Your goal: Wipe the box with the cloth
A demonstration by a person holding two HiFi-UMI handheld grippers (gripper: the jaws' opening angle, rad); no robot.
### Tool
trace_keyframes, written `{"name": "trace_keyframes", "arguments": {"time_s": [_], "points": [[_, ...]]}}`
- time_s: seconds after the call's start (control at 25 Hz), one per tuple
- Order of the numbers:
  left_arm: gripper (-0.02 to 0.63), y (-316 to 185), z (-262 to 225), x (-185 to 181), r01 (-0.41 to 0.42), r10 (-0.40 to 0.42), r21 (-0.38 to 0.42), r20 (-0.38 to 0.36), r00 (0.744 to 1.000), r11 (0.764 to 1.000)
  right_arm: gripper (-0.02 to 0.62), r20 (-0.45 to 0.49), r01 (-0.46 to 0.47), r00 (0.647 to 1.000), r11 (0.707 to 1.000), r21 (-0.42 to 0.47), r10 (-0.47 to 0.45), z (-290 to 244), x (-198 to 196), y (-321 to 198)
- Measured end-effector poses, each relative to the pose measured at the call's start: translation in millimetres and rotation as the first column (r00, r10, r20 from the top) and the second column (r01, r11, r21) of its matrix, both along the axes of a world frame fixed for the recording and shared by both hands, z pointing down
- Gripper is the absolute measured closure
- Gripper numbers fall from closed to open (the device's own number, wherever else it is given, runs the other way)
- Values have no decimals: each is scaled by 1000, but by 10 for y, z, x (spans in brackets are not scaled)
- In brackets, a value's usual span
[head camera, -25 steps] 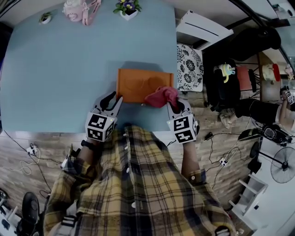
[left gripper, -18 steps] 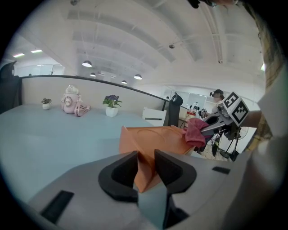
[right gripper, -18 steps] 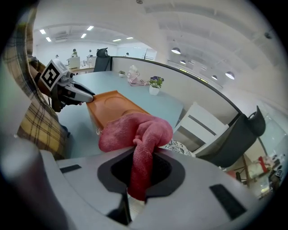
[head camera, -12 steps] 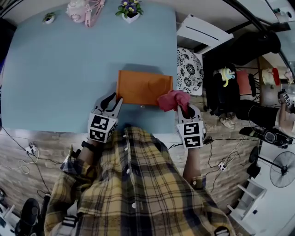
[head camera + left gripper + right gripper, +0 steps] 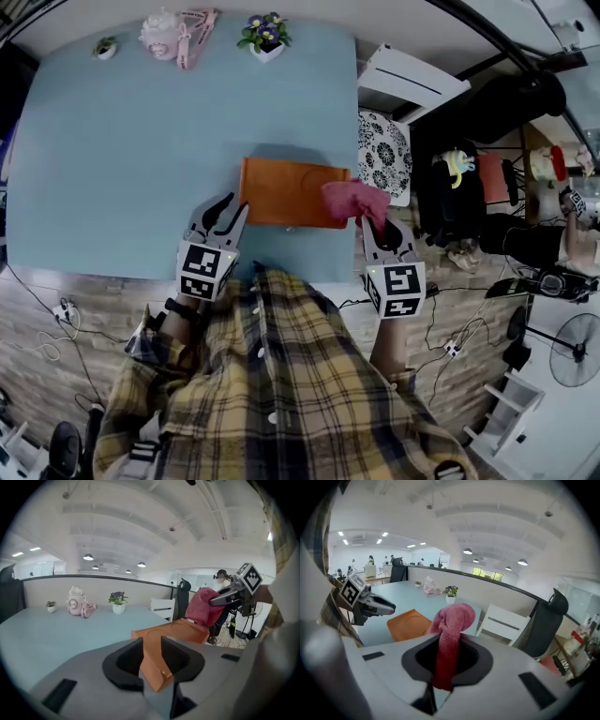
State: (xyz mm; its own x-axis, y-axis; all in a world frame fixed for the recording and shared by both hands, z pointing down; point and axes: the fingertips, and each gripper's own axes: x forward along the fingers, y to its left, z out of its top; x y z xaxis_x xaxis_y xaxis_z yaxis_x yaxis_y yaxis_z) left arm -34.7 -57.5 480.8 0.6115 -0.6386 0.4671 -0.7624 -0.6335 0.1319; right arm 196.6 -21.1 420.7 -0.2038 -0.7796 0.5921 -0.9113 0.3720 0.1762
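My left tool (image 5: 228,208) pinches the orange box (image 5: 286,192) by its 7 o'clock corner, mid-bench (image 5: 141,159). My right tool (image 5: 377,228) grips the pink cloth (image 5: 354,200) at the box's 3 o'clock edge, seemingly just above it.

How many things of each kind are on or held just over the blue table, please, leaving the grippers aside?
Orange box: 1
Pink cloth: 1
Potted plants: 2
Pink ornament: 1
Total: 5
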Motion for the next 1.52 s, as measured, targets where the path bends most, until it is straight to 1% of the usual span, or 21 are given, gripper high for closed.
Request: {"name": "trace_keyframes", "arguments": {"time_s": [0.12, 0.28, 0.4, 0.56, 0.64, 0.76, 1.0, 1.24, 1.52], "points": [[492, -87, -204, -41, 23, -23, 32, -18, 1000, 999, 549, 72, 6, 997, 997, 75, -11, -212, -129, -140], [494, -222, -501, -124, 59, -55, 84, -50, 997, 995, 549, 178, 10, 983, 987, 161, -39, -440, -312, -320], [494, -313, -709, -188, 80, -71, 126, -69, 995, 989, 549, 226, 19, 972, 977, 212, -68, -562, -439, -423], [502, -384, -960, -226, 92, -77, 176, -91, 993, 980, 549, 281, 58, 950, 965, 256, -132, -656, -618, -495], [511, -400, -1083, -218, 90, -72, 200, -99, 993, 976, 549, 298, 66, 943, 961, 267, -148, -685, -662, -512], [517, -396, -1200, -206, 85, -62, 211, -114, 992, 974, 549, 310, 67, 938, 959, 274, -154, -716, -686, -541], [540, -398, -1263, -216, 70, -46, 187, -131, 990, 980, 549, 332, 77, 929, 964, 253, -161, -687, -711, -560], [569, -412, -1232, -237, 69, -49, 173, -115, 992, 982, 549, 347, 69, 926, 969, 238, -151, -639, -683, -575], [615, -364, -1156, -191, 47, -32, 152, -100, 994, 987, 549, 348, 59, 926, 966, 253, -148, -642, -627, -557]]}}
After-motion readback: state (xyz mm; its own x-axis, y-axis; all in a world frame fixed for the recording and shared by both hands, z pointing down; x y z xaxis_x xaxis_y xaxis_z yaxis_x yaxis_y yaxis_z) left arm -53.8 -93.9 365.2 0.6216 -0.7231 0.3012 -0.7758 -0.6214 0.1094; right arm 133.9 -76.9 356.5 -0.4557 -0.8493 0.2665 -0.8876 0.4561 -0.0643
